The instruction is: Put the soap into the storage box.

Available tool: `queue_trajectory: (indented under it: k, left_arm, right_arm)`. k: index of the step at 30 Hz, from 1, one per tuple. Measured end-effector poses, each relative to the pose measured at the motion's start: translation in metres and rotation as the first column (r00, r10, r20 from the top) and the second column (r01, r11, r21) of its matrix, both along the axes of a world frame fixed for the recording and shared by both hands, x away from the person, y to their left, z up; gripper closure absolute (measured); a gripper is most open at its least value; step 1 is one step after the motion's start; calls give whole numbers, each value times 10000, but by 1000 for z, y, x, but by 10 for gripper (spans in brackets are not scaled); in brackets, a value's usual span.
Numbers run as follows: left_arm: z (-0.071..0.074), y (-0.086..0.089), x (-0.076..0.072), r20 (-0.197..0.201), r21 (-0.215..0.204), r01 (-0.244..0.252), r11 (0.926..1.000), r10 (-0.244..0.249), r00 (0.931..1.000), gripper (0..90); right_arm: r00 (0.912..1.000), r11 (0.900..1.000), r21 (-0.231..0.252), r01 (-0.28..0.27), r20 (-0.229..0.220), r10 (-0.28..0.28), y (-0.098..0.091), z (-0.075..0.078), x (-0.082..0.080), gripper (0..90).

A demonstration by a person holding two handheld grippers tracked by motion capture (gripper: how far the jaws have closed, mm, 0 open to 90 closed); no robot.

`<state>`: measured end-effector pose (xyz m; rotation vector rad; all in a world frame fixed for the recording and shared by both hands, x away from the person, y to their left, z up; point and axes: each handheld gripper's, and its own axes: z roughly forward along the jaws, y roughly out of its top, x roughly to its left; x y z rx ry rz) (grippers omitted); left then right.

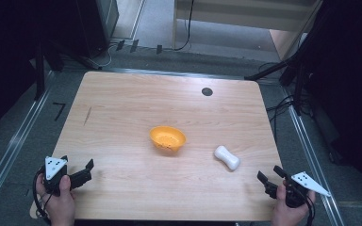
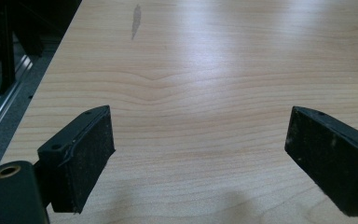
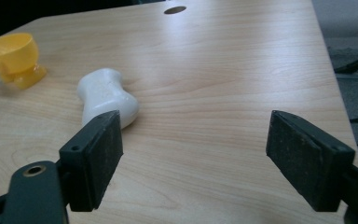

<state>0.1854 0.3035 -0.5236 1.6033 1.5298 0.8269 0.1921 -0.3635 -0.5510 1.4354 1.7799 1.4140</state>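
An orange bowl [image 1: 168,139] sits tilted near the middle of the wooden table [image 1: 136,99]. To its right lies a white bone-shaped object [image 1: 227,157] on its side. My left gripper [image 1: 86,170] rests at the table's front left corner, held by a hand, jaws wide apart over bare wood [image 2: 196,140]. My right gripper [image 1: 269,178] hovers at the front right corner, open, with nothing between its jaws. In the right gripper view the white object [image 3: 105,97] lies just beyond the left jaw and the bowl [image 3: 13,57] is farther off at the left.
A small dark round hole [image 1: 207,91] marks the table's far right part. A dark streak [image 1: 87,115] shows on the left side. Metal rails [image 1: 9,146] and black stands flank the table; cables lie on the floor behind.
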Motion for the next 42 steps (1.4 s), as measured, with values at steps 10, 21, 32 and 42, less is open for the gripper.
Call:
queue_trajectory:
  k: [10, 21, 32, 42]
  left_arm:
    - [0, -2, 0, 2, 163, 10, 9999, -10, 10000, 83]
    - [0, -1, 1, -21, 78, 22, 10000, -22, 10000, 83]
    - [0, -2, 2, -76, 106, 32, 9999, -31, 10000, 83]
    - [0, -1, 2, -79, 63, 24, 10000, -24, 10000, 83]
  right_arm:
    - [9996, 9963, -830, 223, -136, -235, 8, 1, -1, 140]
    - [9922, 9725, -2194, -775, -1129, 536, 18, 17, 15, 141]
    - [9684, 9310, -3097, -1932, -2127, 1303, 33, 30, 40, 135]
    - [9457, 8937, -3651, -2608, -2828, 1604, 44, 37, 52, 137]
